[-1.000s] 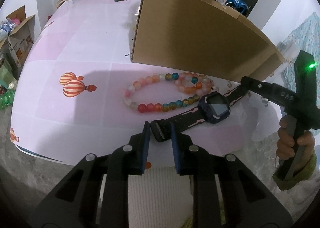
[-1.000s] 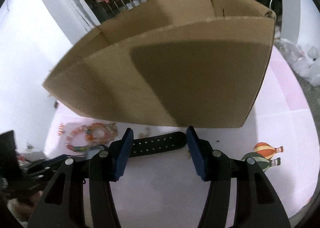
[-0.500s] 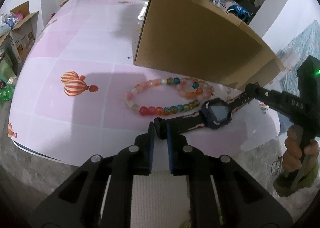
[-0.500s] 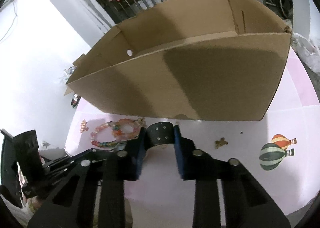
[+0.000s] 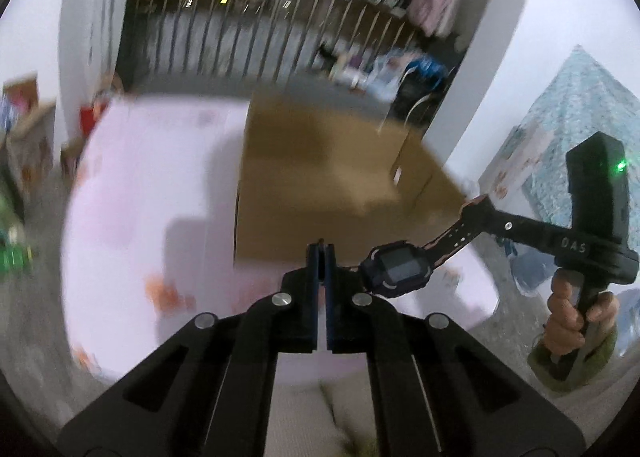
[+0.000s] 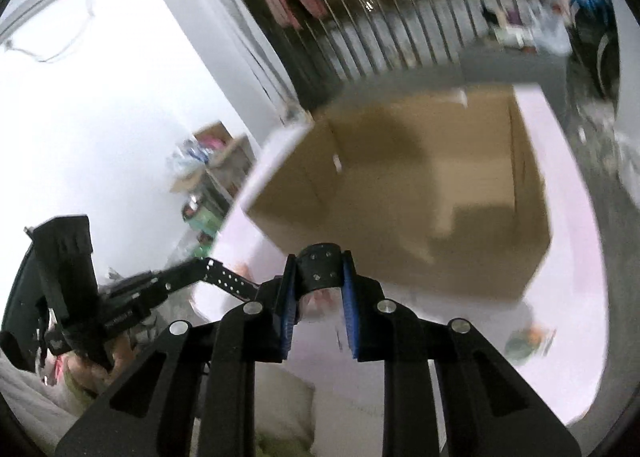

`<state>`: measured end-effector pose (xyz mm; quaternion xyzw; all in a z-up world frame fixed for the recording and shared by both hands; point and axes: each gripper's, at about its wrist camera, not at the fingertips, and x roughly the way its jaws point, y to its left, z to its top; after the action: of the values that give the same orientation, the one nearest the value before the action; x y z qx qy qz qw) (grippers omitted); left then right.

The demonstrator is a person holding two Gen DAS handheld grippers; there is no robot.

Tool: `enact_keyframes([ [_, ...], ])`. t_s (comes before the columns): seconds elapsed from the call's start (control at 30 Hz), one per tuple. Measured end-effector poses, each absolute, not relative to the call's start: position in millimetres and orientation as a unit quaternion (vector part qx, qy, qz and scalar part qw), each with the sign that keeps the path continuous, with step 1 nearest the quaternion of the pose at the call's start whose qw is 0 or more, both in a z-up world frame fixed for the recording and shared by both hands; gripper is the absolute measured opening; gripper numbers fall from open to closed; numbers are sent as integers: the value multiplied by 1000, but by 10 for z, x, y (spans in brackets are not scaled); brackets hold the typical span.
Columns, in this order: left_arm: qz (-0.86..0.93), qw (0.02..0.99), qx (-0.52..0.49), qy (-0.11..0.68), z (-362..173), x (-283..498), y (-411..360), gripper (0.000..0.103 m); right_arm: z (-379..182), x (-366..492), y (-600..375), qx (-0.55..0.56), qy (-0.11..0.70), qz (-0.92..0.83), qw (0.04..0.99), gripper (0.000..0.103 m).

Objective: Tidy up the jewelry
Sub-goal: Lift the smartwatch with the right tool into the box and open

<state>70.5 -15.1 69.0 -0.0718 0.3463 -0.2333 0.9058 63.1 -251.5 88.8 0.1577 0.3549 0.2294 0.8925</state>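
Observation:
A dark blue smartwatch (image 5: 397, 269) with a black strap hangs in the air between both grippers, above the pink table. My left gripper (image 5: 320, 253) is shut on one strap end. My right gripper (image 6: 320, 277) is shut on the other strap end (image 6: 322, 268); the punched strap (image 6: 228, 277) runs left toward the other gripper. The right gripper also shows in the left wrist view (image 5: 486, 213), holding the strap. The open cardboard box (image 5: 320, 193) stands just beyond the watch; its inside shows in the right wrist view (image 6: 420, 185). The bead bracelets are hidden.
The pink tablecloth (image 5: 152, 193) with balloon prints covers the table. Both views are motion-blurred. A railing and hanging clothes (image 5: 280, 9) lie behind the table. Small boxes with clutter (image 6: 208, 173) stand on the floor to the left.
Both grippers closed on the strap ends and lifted the watch off the table, up toward the level of the box opening. The bracelets dropped out of sight.

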Motion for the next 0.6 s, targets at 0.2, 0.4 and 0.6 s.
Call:
enact_keyframes([
  [0.2, -245, 904, -56, 346, 1170, 1753, -378, 1, 1111, 1585, -2590, 150, 382, 202, 889, 21],
  [0.4, -212, 857, -26, 468, 765, 2955, -866, 1, 698, 2525, -2627, 149, 484, 139, 851, 21],
  [0.6, -178, 828, 27, 531, 341, 3488, -1180, 1, 315, 2888, -2627, 129, 532, 87, 833, 22],
])
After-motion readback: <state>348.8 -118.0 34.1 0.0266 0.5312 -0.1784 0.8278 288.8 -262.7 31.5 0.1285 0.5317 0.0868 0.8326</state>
